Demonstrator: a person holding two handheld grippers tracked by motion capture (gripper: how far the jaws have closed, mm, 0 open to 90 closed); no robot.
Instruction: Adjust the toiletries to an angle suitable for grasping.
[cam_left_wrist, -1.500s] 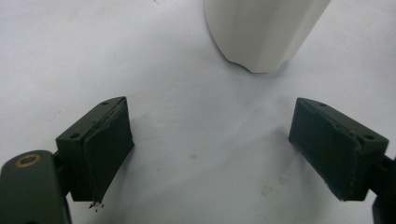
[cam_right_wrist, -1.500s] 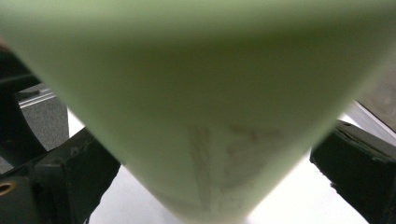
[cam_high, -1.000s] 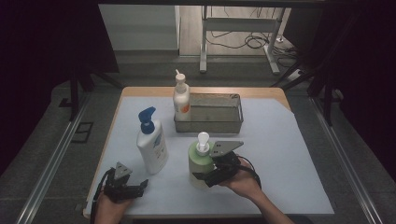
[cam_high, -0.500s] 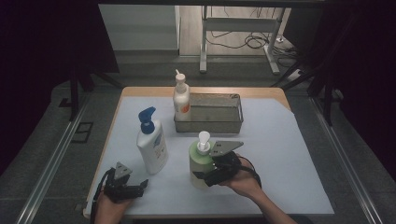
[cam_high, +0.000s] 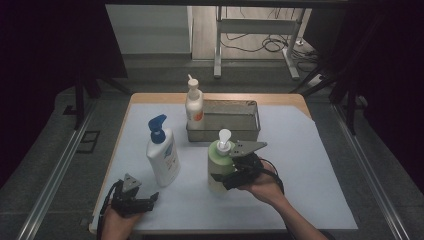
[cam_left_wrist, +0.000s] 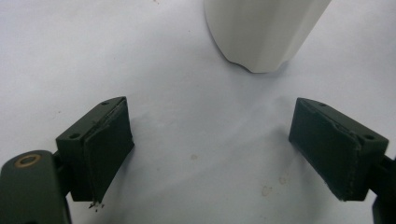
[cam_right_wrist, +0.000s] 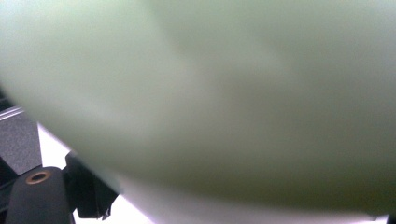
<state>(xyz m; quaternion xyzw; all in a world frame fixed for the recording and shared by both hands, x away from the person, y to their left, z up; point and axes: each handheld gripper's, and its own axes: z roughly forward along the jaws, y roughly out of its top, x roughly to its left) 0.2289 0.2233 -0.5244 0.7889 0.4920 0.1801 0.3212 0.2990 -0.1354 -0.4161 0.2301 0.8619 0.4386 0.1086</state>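
- Surface (cam_high: 310, 165): wooden top under a white sheet; carries everything listed below.
- Metal tray (cam_high: 248, 126): rectangular, at the far middle of the surface.
- White bottle with blue pump (cam_high: 162, 155): upright, left of centre; its base shows ahead of the left tool in the left gripper view (cam_left_wrist: 264, 32).
- Green bottle with white pump (cam_high: 220, 162): upright, near side of the tray, just left of the right hand; seen blurred and very close in the right gripper view (cam_right_wrist: 224, 93).
- White bottle with orange label (cam_high: 194, 107): upright, touching the tray's left end.
- Right tool (cam_high: 231, 176): jaws set wide around the green bottle's body, gripping it.
- Left tool (cam_high: 150, 199): at the near left corner, jaws spread wide, nothing between them, apart from the blue-pump bottle.
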